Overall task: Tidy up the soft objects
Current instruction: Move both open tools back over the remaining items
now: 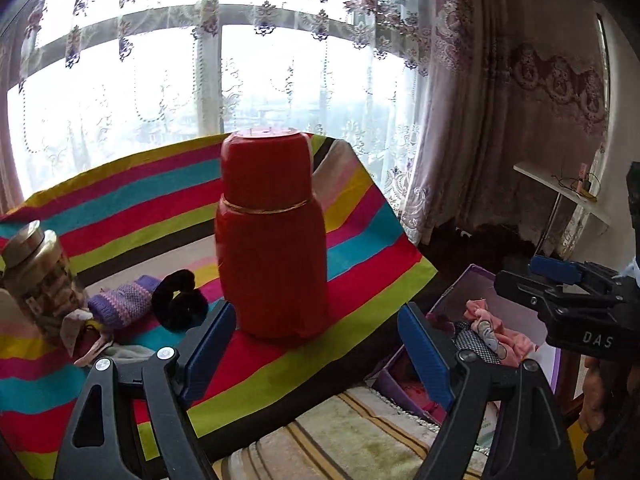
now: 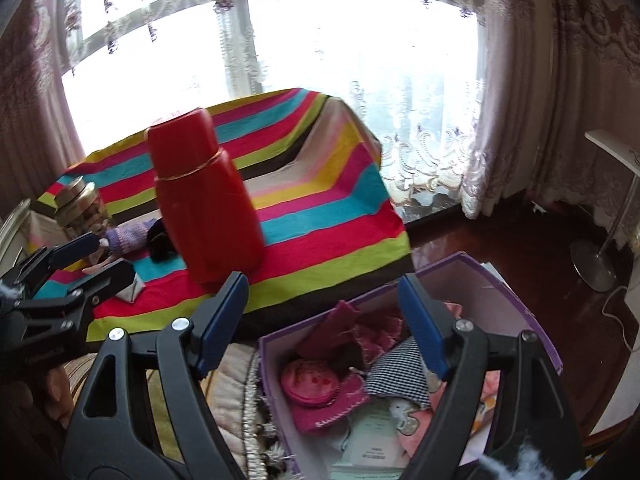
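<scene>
Lace curtains and a bright window back a desk draped in a striped cloth (image 1: 132,208), with a tall red flask (image 1: 272,240) standing near the desk's right edge. Below that edge sits a purple box (image 2: 516,300) already holding soft things: a pink cloth, a checked piece (image 2: 394,368), a round pink pouch.

Both tools are released and carry nothing. The left tool (image 1: 316,344) hangs over the desk's front right corner; the right tool (image 2: 322,320) hangs between the desk's right edge and the box.

Soft items left to sort lie toward the desk's left edge: a purple knitted piece (image 1: 124,304), a black scrunchie (image 1: 180,300) touching it, and pale cloth bits in front of a glass jar (image 1: 38,276).

The step in hand appears to be reaching for the next soft item. To do it well, the left tool should pass in front of the flask rather than brush it, since the flask looks tall and easy to tip. Come down on the scrunchie or knitted piece with jaws wide, pinch one item only, and stay clear of the jar.
</scene>
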